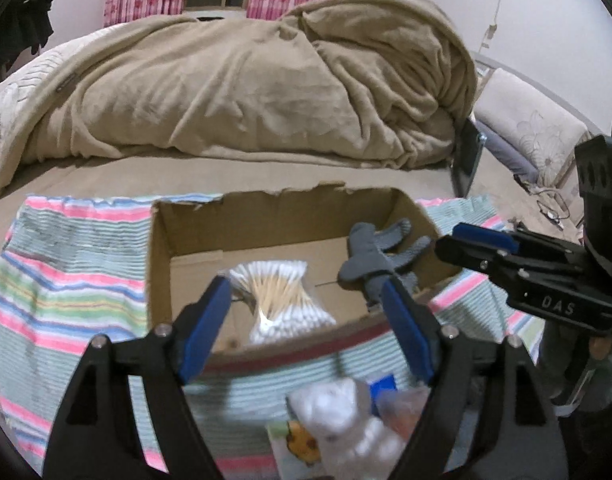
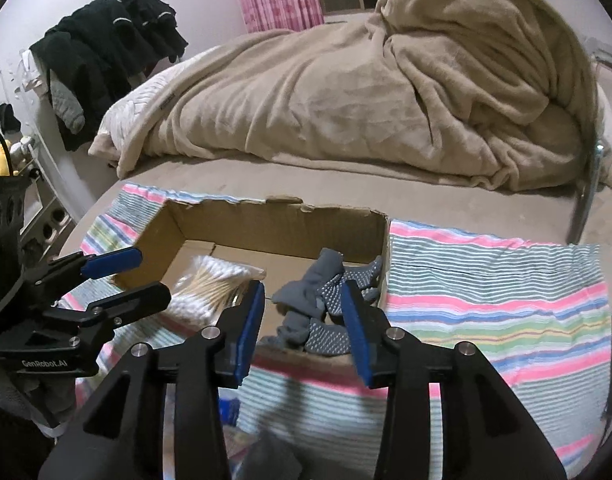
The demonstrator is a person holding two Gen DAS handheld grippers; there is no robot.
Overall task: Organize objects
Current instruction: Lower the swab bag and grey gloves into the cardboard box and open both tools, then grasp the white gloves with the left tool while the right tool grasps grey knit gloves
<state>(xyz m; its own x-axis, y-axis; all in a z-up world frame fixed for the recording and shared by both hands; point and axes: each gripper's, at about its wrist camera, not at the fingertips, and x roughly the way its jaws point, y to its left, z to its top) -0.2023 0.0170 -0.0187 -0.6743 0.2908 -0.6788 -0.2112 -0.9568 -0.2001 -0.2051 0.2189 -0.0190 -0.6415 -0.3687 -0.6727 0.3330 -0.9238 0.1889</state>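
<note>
Hovering empty, both spread: left claw (image 1: 306, 324) over cotton swab bag (image 1: 280, 300), right claw (image 2: 304, 328) over dotted gloves (image 2: 326, 304); risking snagging torn cardboard box (image 1: 266, 216) wall, dragging box across striped towel (image 1: 74, 280)

Cardboard box (image 1: 266, 216), open top, torn back rim, sits on striped towel. Inside left: clear bag of cotton swabs (image 1: 280, 296), wooden sticks, white tips, lying flat on box floor. Inside right: grey gloves (image 2: 326, 304) w/ white grip dots, crumpled, draped over near wall, fingers toward right corner. Outside box, near edge of towel: white crinkled packet (image 1: 350, 424), blurred; small card w/ orange print (image 1: 298, 444) beside it; blue item (image 1: 382, 388) behind, partly hidden.
</note>
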